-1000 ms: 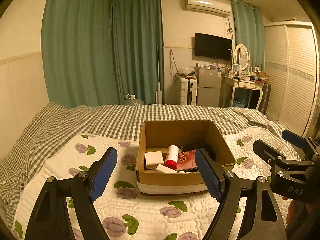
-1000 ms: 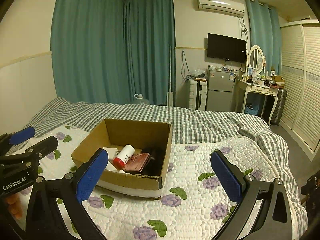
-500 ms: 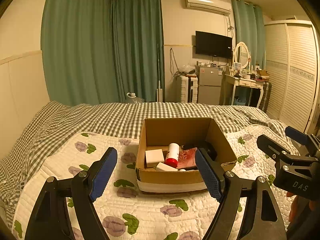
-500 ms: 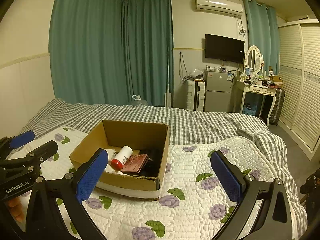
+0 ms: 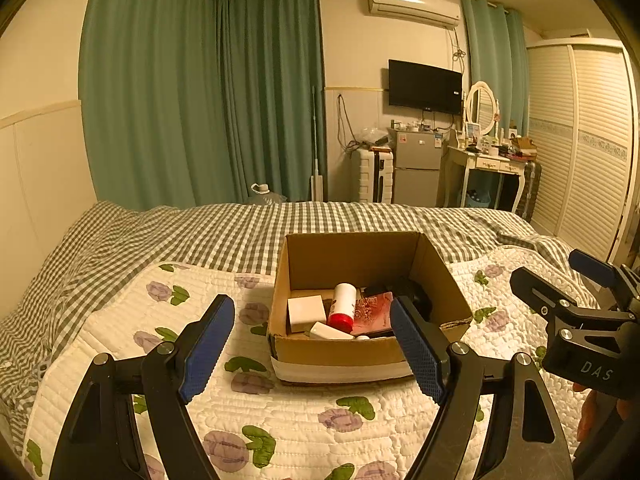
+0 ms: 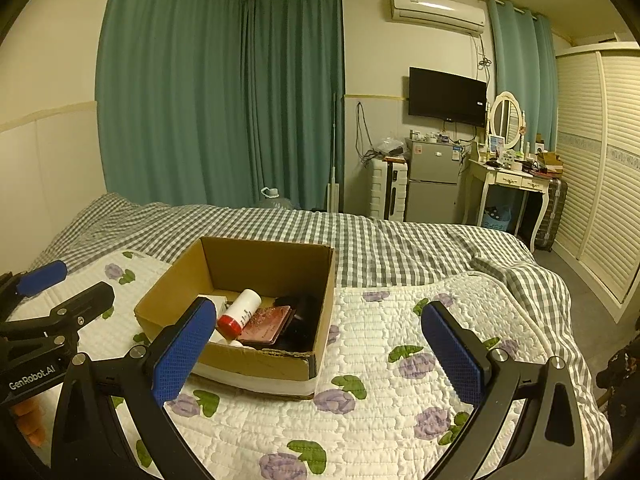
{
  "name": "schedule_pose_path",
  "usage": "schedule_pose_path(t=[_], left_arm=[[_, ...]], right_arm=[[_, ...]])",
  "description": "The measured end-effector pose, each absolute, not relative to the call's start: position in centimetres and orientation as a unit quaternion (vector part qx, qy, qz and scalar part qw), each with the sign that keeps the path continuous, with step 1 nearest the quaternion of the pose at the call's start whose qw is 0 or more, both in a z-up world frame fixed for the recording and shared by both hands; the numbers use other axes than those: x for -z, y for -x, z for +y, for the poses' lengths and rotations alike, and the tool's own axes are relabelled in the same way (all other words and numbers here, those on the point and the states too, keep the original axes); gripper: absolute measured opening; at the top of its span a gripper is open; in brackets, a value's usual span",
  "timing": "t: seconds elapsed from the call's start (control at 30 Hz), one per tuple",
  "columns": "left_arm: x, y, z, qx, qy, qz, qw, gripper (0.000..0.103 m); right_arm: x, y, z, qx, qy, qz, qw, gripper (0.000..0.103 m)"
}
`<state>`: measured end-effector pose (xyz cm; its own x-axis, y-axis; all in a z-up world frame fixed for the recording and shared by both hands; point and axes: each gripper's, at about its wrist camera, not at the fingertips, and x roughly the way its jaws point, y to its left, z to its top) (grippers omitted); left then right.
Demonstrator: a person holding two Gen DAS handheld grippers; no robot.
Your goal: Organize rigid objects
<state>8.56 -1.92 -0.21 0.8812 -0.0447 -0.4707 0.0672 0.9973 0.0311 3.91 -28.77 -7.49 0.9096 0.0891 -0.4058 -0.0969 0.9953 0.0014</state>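
Note:
An open cardboard box [image 5: 352,354] sits on the quilted bed; it also shows in the right wrist view [image 6: 256,360]. Inside lie a white bottle with a red cap [image 5: 342,306] [image 6: 239,314], a white box [image 5: 306,312], a red patterned wallet [image 5: 373,313] [image 6: 266,324] and a dark object [image 6: 302,322]. My left gripper [image 5: 316,344] is open and empty, held in front of the box. My right gripper [image 6: 320,346] is open and empty, to the box's right and nearer than it. Each gripper shows at the edge of the other's view.
The floral quilt [image 6: 400,400] covers the near bed over a checked blanket [image 5: 224,236]. Beyond the bed stand green curtains [image 5: 200,100], a small fridge [image 6: 434,184], a dressing table [image 6: 512,184] and a wardrobe [image 6: 600,160].
Both grippers have risen and tilted slightly, so the box sits lower in view. Both stay open and empty. Nothing in the box moved.

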Motion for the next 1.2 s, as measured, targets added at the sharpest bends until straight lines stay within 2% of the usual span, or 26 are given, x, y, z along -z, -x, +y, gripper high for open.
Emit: schedule_pose_path(t=[1.2], left_arm=[[0.70, -8.67, -1.97, 0.031, -0.021, 0.249, 0.968, 0.083]], right_arm=[[7.83, -4.01, -28.82, -0.047, 0.009, 0.211, 0.976, 0.103]])
